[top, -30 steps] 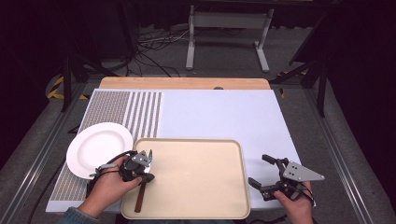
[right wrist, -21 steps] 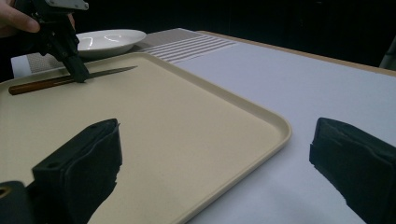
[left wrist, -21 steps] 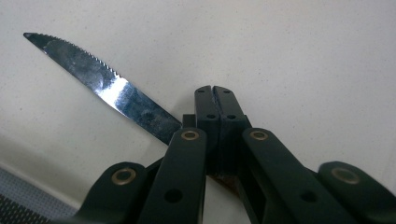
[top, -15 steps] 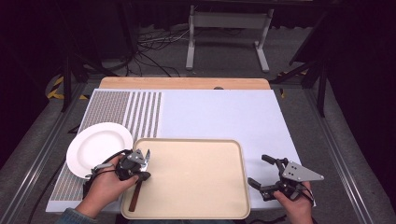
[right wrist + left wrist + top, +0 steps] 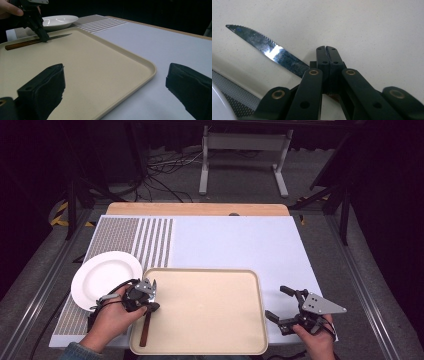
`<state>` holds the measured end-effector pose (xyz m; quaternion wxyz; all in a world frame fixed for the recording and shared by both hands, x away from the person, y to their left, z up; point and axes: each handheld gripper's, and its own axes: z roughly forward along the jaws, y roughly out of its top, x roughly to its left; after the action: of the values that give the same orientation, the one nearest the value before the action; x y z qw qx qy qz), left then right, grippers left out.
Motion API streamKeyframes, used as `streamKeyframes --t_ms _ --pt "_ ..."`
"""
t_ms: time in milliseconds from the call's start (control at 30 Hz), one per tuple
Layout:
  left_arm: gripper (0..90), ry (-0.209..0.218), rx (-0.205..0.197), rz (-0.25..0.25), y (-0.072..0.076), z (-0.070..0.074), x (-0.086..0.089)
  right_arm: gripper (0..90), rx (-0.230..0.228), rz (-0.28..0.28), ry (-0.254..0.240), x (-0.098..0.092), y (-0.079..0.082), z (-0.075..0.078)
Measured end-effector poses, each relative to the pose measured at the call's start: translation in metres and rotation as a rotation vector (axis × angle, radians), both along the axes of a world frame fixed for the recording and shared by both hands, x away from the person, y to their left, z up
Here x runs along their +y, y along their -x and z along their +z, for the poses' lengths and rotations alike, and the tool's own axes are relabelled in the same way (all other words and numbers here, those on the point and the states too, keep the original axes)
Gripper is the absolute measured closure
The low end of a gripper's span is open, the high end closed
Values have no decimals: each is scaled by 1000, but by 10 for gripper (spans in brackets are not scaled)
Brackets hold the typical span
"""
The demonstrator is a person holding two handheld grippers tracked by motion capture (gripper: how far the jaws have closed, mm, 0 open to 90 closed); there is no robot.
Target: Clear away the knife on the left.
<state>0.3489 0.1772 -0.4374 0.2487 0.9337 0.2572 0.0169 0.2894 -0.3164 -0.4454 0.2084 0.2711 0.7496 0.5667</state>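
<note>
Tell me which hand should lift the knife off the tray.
Left. The left gripper is already shut on the knife at the tray edge near the plate; the right gripper stands open beyond the tray's far side.

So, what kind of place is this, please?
Probably a lab or recording studio, not a home: a table set with a tray and plate, dark surroundings, and loose cables on the floor behind.

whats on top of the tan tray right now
A knife lies on the tray near its left edge, serrated blade pointing toward the white plate. The left tongs are shut on it, covering where blade meets the brown handle.
</note>
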Motion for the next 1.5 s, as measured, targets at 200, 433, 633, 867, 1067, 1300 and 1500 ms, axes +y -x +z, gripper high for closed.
streamKeyframes --t_ms 200,433,633,867,1067,1300,1500 --pt "900 0 2 7 -1 0 1 28 1 0 -1 0 0 0" --pt "857 27 0 -6 2 6 1 28 1 -1 -3 0 0 0" --pt "521 106 -60 14 9 26 5 27 -2 -1 -4 0 0 0" --pt "236 151 -139 15 14 39 9 27 -3 -3 -3 0 0 0" --pt "142 200 -205 13 20 48 16 26 -8 -8 -3 -1 0 1" --pt "74 275 -267 30 27 52 30 25 -10 -8 -4 -1 0 1" --pt "50 331 -311 41 32 53 46 25 -11 -9 -5 -1 0 1"
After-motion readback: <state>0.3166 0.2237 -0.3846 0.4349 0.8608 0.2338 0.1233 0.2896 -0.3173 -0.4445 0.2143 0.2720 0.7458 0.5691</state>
